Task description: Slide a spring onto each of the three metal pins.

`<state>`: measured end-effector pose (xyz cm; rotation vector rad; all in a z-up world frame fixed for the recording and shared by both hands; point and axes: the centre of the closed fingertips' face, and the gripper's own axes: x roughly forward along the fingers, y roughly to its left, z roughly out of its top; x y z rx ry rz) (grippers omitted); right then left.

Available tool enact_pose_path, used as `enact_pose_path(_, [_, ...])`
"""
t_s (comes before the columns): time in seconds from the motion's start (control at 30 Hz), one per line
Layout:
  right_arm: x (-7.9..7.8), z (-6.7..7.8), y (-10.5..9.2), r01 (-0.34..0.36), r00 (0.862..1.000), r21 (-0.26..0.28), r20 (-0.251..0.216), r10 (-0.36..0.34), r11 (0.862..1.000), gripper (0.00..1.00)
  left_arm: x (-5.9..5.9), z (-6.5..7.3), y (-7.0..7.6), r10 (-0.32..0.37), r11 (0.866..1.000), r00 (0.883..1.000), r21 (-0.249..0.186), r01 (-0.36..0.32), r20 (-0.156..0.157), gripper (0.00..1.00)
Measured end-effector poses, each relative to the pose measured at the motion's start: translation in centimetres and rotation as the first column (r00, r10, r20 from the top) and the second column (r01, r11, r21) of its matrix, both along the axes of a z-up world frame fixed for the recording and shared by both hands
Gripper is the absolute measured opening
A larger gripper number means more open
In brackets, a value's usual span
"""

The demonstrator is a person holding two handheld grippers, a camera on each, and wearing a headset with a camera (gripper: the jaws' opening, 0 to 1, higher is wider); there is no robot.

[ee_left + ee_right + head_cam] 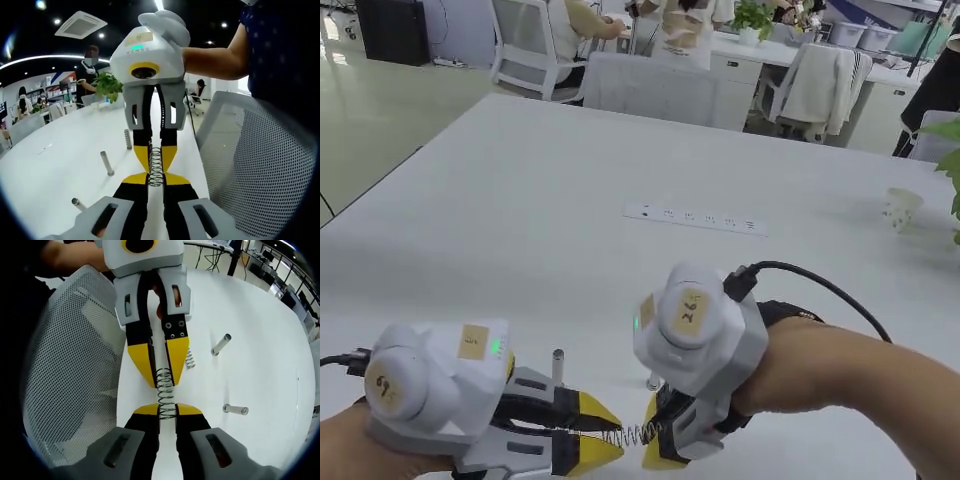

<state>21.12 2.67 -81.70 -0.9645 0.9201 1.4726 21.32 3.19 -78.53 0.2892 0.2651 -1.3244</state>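
A small steel spring (632,434) stretches between my two grippers just above the white table (520,220). My left gripper (618,433) is shut on one end and my right gripper (650,436) is shut on the other. In the left gripper view the spring (156,167) rises from my own jaws to the right gripper (155,159). The right gripper view has the spring (165,390) between my jaws and the left gripper (162,380). A bare pin (558,366) stands behind the grippers, with another pin (653,381) partly hidden. One pin (128,139) appears to carry a spring; two pins (106,163) (77,203) are bare.
A white power strip (695,218) lies mid-table and a paper cup (901,209) stands at the right, beside plant leaves (950,170). Chairs (650,85) and seated people are beyond the far edge. A grey mesh chair (255,165) sits close to the near edge.
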Motion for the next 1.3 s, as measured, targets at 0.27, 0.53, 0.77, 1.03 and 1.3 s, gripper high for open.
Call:
enact_pose_path(0.27, [-0.1,0.9,0.4,-0.009,1.000,0.011,0.004,0.009,1.000,0.09,-0.1,-0.3,0.0,-0.007,1.000,1.000,0.016,0.007,0.004,0.03])
enact_pose_path(0.53, [-0.5,2.0,1.3,-0.009,1.000,0.045,-0.003,0.009,0.999,0.09,-0.3,-0.6,-0.1,-0.017,0.999,1.000,0.029,0.016,0.007,0.03])
enact_pose_path(0.77, [-0.6,2.5,1.8,-0.010,1.000,0.065,-0.003,0.010,0.998,0.09,-0.3,-0.6,-0.3,-0.021,0.999,1.000,0.031,0.021,0.006,0.03])
enact_pose_path(1.03, [-0.8,2.8,2.3,-0.013,1.000,0.078,-0.007,0.014,0.997,0.09,-0.4,-0.6,-0.4,-0.022,0.999,1.000,0.026,0.022,0.001,0.03])
enact_pose_path(1.3, [-0.9,3.2,2.8,-0.022,1.000,0.084,-0.001,0.022,0.996,0.09,-0.4,-0.5,-0.4,-0.021,1.000,1.000,0.022,0.021,0.000,0.03])
